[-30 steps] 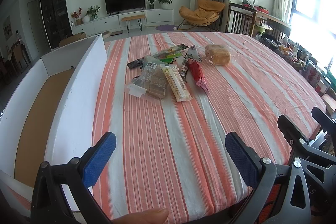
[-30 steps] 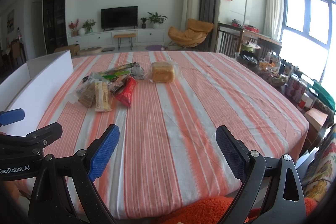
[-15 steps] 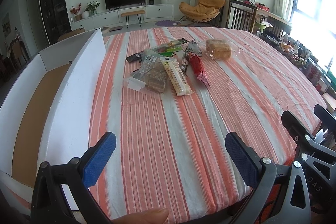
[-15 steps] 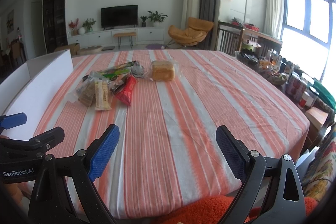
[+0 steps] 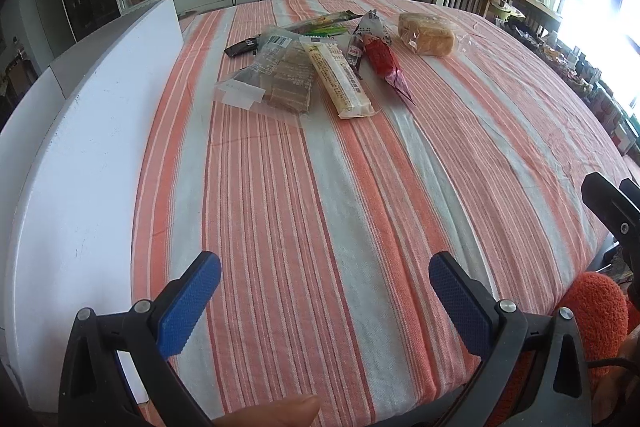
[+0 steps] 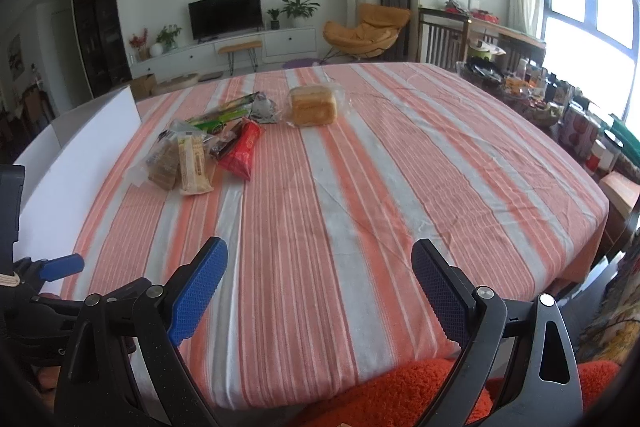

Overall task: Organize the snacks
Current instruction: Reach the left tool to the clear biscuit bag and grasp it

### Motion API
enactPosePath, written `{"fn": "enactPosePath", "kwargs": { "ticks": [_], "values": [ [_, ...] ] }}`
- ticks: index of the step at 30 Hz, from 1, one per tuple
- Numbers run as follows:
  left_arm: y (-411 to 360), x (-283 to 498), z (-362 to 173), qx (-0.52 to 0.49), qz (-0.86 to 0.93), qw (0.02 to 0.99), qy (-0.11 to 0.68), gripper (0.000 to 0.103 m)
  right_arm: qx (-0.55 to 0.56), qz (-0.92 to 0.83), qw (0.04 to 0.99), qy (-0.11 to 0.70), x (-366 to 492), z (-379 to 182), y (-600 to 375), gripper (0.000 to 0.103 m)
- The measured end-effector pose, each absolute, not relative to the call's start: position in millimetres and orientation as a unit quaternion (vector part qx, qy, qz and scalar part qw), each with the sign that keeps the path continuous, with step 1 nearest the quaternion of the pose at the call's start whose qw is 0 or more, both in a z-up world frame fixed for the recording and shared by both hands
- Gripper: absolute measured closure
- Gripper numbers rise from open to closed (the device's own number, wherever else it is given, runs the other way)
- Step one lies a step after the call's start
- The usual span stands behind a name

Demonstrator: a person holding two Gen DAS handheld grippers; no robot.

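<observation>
A pile of wrapped snacks lies mid-table: a clear bag of brown biscuits (image 5: 280,79), a long cream packet (image 5: 336,79), a red packet (image 5: 386,65) and a bagged bread loaf (image 5: 428,35). In the right wrist view the same loaf (image 6: 314,105), red packet (image 6: 242,149) and cream packet (image 6: 193,163) show on the left half. My left gripper (image 5: 324,301) is open over the near table edge, far short of the snacks. My right gripper (image 6: 320,283) is open too, with nothing between its blue pads.
A white cardboard box (image 5: 92,147) stands along the table's left side, its wall (image 6: 76,167) also in the right wrist view. The striped tablecloth (image 5: 360,167) covers the table. Cluttered shelves (image 6: 540,99) and a window lie to the right. An orange fuzzy sleeve (image 5: 592,299) shows below.
The left gripper has moved forward over the table and tilted down, so the snacks look nearer. The right gripper has barely moved. Both stay open.
</observation>
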State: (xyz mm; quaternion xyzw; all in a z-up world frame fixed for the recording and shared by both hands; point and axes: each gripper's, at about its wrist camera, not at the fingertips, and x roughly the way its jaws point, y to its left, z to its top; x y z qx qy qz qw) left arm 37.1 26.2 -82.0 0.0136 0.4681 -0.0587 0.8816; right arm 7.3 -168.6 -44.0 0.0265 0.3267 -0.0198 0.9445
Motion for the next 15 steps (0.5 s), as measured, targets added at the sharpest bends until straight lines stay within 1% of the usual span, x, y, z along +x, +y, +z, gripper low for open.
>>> {"fn": "enactPosePath", "kwargs": {
  "ticks": [7, 15],
  "values": [
    [26.2, 46.1, -109.3, 0.027, -0.044, 0.864, 0.501, 0.000, 0.046, -0.015, 0.936, 0.348, 8.5, -45.9, -174.9, 0.008],
    [29.6, 44.5, -110.6, 0.019, -0.044, 0.871, 0.488, 0.000, 0.055, -0.011, 0.928, 0.368, 18.0, -48.5, -179.2, 0.008]
  ]
}}
